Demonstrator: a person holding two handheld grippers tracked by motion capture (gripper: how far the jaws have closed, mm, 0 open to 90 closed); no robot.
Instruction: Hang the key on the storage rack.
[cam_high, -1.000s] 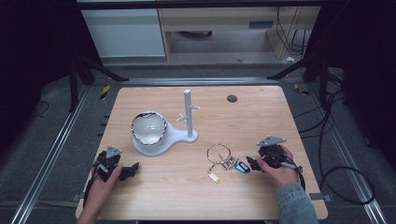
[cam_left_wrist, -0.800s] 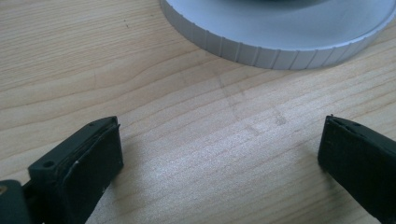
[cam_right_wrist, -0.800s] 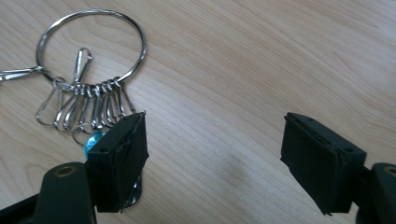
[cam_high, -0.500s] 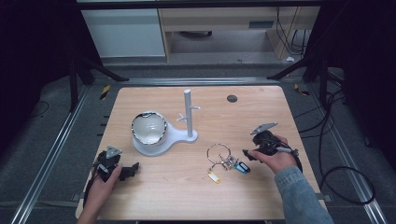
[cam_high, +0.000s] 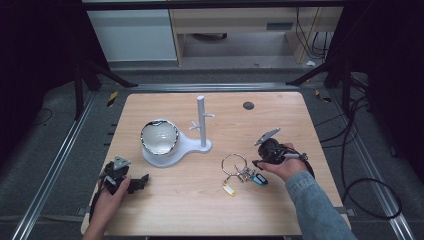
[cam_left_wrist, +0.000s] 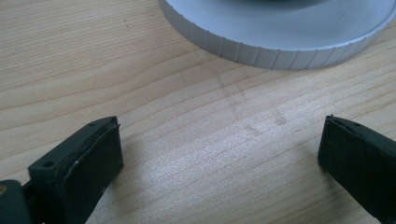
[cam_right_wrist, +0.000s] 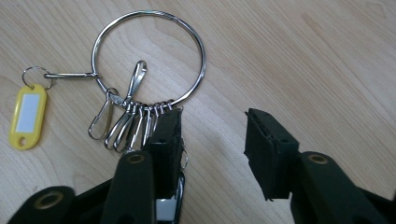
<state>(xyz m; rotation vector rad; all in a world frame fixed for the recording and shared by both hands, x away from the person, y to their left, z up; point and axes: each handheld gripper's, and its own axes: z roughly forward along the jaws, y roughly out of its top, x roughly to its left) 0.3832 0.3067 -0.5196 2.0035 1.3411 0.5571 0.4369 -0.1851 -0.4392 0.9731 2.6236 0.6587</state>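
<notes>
A metal key ring (cam_right_wrist: 198, 46) lies flat on the wooden table, with several clips (cam_right_wrist: 122, 125) and a yellow tag (cam_right_wrist: 27, 114) hanging from it. In the high view the key ring (cam_high: 224, 161) sits right of centre, with a blue tag (cam_high: 259, 180) beside it. My right gripper (cam_right_wrist: 212, 126) is open just right of the ring (cam_high: 257, 163); its left jaw lies over the clips and nothing is between the jaws. My left gripper (cam_high: 145, 179) rests on the table near the front left, open (cam_left_wrist: 219, 140) over bare wood.
A white stand (cam_high: 201, 121) with short pegs rises from a white base (cam_high: 186, 146) that holds a shiny bowl (cam_high: 159, 136). The base's ribbed rim (cam_left_wrist: 280, 39) lies just beyond my left jaws. A dark round hole (cam_high: 248, 105) is at the back right.
My right gripper has moved left and slightly away from the person, up to the key ring. The left gripper has stayed still.
</notes>
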